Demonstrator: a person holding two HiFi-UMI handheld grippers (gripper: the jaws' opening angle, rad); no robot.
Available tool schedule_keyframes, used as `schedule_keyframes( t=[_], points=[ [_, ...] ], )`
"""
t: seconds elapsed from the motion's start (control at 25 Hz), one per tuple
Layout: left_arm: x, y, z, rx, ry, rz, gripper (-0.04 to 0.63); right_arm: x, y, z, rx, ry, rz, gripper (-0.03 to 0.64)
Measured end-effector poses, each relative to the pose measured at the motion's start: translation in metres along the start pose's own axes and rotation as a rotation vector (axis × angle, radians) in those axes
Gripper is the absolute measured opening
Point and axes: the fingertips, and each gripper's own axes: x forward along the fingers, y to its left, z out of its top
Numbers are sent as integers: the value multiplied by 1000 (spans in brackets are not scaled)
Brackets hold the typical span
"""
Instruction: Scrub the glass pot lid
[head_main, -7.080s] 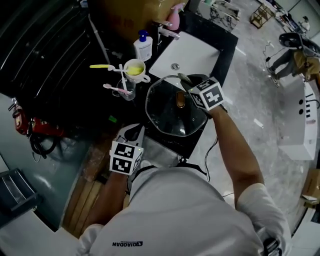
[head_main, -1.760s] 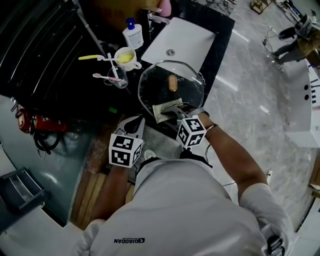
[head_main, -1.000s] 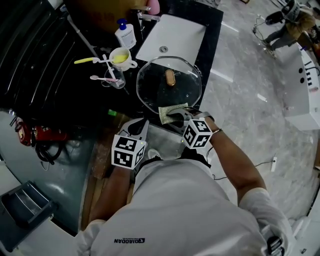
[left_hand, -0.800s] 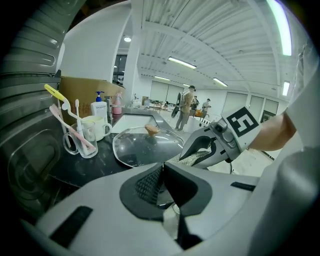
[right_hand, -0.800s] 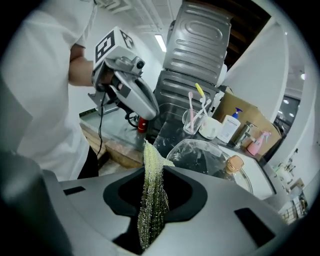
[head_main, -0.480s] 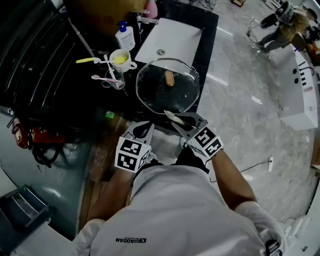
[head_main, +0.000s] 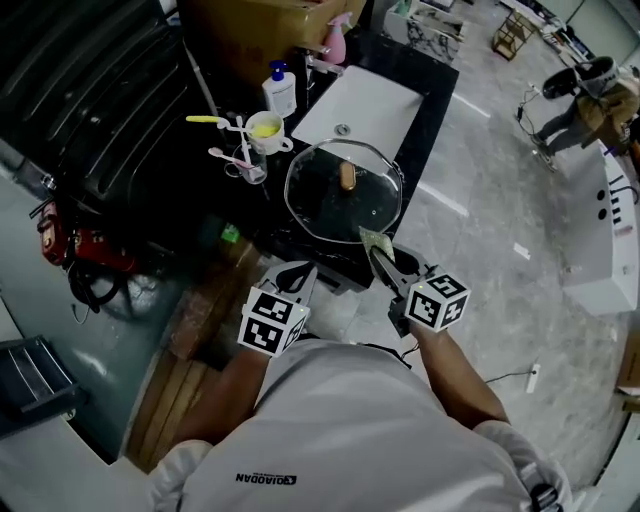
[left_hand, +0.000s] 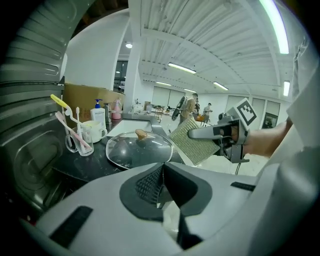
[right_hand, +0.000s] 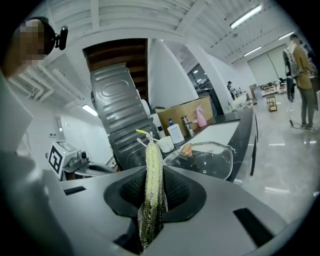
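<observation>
The glass pot lid (head_main: 345, 195), with a brown knob (head_main: 347, 177), lies flat on the dark counter beside the sink. My right gripper (head_main: 378, 252) hovers just off the lid's near edge, shut on a green scouring pad (head_main: 373, 239). In the right gripper view the pad (right_hand: 153, 175) stands on edge between the jaws, with the lid (right_hand: 207, 159) beyond it. My left gripper (head_main: 296, 271) is held back near my body, left of the lid, shut and holding nothing. The left gripper view shows the lid (left_hand: 137, 150) ahead and the pad (left_hand: 194, 141) in the air to its right.
A white sink (head_main: 360, 105) lies past the lid. A soap bottle (head_main: 282, 92), a white cup (head_main: 266, 133) and a glass with toothbrushes (head_main: 250, 165) stand left of the lid. The counter edge drops to a marble floor (head_main: 480, 200) on the right.
The right gripper has drawn the pad back from the lid's near edge toward my body and lifted it off the glass. The left gripper has barely moved.
</observation>
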Motion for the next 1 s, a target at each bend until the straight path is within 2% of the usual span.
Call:
schedule_keyframes(
  t=[0.16, 0.4, 0.56, 0.76, 1.0],
  points=[
    [-5, -30, 16, -90, -62, 29, 18, -31, 7, -3, -57, 36, 46, 89],
    [-8, -76, 23, -111, -108, 116, 18, -84, 2, -18, -27, 35, 110, 87],
    [-10, -109, 4, -111, -81, 157, 18, -115, -1, -30, -54, 33, 131, 87],
    [-25, -137, -12, -153, -76, 212, 18, -133, 4, -46, -59, 46, 175, 86],
    [-35, -149, -25, -153, -52, 212, 18, -144, 25, -59, -23, 59, 240, 86]
  ],
)
